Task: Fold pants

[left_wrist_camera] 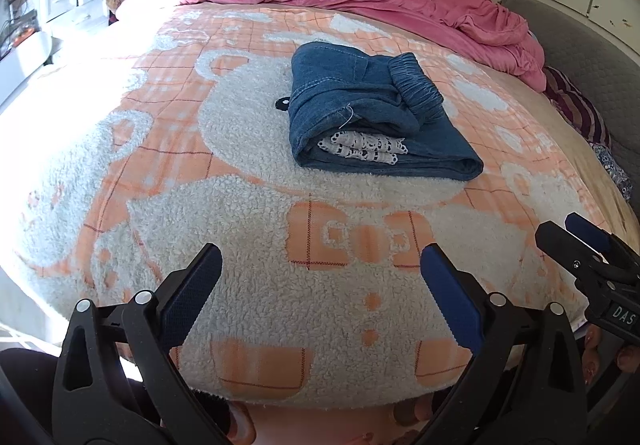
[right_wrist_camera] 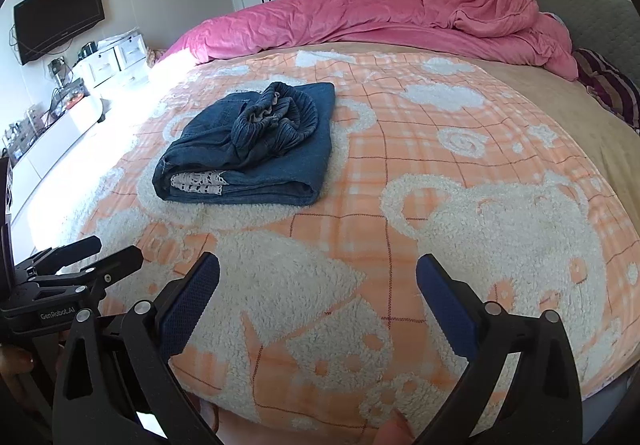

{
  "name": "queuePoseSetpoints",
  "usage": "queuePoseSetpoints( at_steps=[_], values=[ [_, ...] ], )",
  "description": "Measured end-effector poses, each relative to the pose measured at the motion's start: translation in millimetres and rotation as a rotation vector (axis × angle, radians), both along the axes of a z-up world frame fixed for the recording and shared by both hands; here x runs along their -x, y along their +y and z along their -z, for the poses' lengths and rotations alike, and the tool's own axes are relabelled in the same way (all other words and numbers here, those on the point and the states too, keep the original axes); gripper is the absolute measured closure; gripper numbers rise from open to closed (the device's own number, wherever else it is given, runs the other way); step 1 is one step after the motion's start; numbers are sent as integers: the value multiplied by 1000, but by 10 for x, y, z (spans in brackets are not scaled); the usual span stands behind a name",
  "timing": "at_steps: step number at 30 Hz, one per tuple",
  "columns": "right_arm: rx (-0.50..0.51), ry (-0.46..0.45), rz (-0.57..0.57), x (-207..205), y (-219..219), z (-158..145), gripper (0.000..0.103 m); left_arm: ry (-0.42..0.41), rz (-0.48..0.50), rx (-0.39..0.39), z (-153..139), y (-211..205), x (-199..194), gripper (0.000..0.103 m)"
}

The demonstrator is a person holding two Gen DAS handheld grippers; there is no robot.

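Left gripper point(left_wrist_camera: 320, 285) and right gripper point(right_wrist_camera: 318, 293) both stand with fingers spread and empty above the near blanket point(left_wrist_camera: 248, 213), while ahead of them, well apart, the denim pants point(left_wrist_camera: 376, 113) lie in a compact folded bundle, waistband uppermost, so folding appears essentially complete.

- "DAS" in pale letters stands on a small dark plate on the black plastic body of the right gripper point(left_wrist_camera: 576, 233), seen at the far right of the left wrist view; the word is cut off.
- "GenRobot.AI" in white stands on the black plastic body of the left gripper point(right_wrist_camera: 96, 253), at the left edge of the right wrist view.
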State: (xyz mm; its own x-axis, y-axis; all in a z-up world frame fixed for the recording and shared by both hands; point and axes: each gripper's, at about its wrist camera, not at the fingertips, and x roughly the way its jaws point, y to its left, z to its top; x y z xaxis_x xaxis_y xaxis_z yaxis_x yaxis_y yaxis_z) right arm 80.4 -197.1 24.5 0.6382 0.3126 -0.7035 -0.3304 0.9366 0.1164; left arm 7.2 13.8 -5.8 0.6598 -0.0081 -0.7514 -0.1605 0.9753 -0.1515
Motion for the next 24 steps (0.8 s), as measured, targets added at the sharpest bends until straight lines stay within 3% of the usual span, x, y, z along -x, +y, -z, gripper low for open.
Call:
queuePoseSetpoints(
  at_steps=[24],
  values=[
    [0, 4, 1, -9, 22, -2, 5, 6, -21, -22, -37, -5, 11, 10]
  ],
)
